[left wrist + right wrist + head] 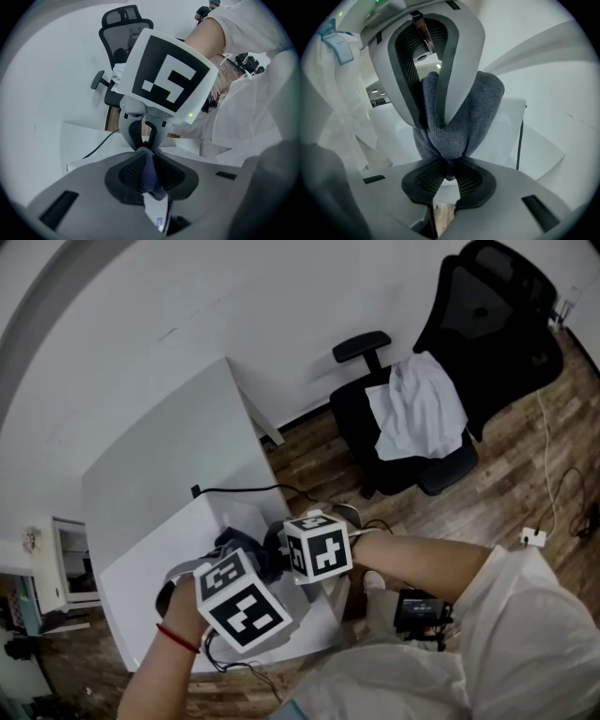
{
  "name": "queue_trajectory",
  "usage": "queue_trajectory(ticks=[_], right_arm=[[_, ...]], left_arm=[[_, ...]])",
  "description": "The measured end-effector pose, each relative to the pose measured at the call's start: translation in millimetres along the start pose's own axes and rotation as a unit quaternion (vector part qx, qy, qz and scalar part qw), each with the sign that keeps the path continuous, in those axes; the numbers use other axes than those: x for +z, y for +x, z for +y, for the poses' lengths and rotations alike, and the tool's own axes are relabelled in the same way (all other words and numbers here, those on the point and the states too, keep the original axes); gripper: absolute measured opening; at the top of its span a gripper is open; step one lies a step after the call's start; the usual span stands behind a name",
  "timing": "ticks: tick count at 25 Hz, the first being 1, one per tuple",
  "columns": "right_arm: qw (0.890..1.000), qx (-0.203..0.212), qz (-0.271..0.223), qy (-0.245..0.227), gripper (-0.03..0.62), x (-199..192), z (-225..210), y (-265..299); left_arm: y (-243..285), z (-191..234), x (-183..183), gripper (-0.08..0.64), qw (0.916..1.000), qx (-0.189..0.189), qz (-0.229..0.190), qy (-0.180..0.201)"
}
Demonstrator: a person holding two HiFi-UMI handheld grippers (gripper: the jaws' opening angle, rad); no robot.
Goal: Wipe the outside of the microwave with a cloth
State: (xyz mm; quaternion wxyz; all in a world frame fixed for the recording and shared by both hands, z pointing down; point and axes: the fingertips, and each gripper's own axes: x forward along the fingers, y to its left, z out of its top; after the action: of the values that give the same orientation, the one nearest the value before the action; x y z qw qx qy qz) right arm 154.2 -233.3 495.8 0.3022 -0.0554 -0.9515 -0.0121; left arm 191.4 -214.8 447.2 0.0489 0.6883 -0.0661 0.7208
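Cloth (478, 110) — blue-grey, nubby, bunched — pinched by left gripper (149, 165) and right gripper (449, 171).

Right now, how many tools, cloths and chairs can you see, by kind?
Tools: 2, left tool and right tool
Cloths: 2, blue-grey cloth clamped by both tools, white cloth draped on the chair
Chairs: 1, black office chair
Total: 5

two grippers (149, 180) (449, 171), one cloth (483, 108), one chair (487, 306)
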Motion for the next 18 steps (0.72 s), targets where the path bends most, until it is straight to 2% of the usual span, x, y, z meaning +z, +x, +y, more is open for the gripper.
queue_trajectory(ticks=[8,18], right_arm=[[1.0,0.01,-0.015,0.016,0.071,0.7,36.0,-3.0],[0.999,0.029,-0.003,0.029,0.071,-0.6,77.6,-4.6]], left_arm=[[-3.2,-36.9,-0.6,0.058,0.9999,0.0,-0.001,-0.011],[-7.4,-75.0,-0.4,0.058,0.9995,-0.022,-0.023,-0.01]])
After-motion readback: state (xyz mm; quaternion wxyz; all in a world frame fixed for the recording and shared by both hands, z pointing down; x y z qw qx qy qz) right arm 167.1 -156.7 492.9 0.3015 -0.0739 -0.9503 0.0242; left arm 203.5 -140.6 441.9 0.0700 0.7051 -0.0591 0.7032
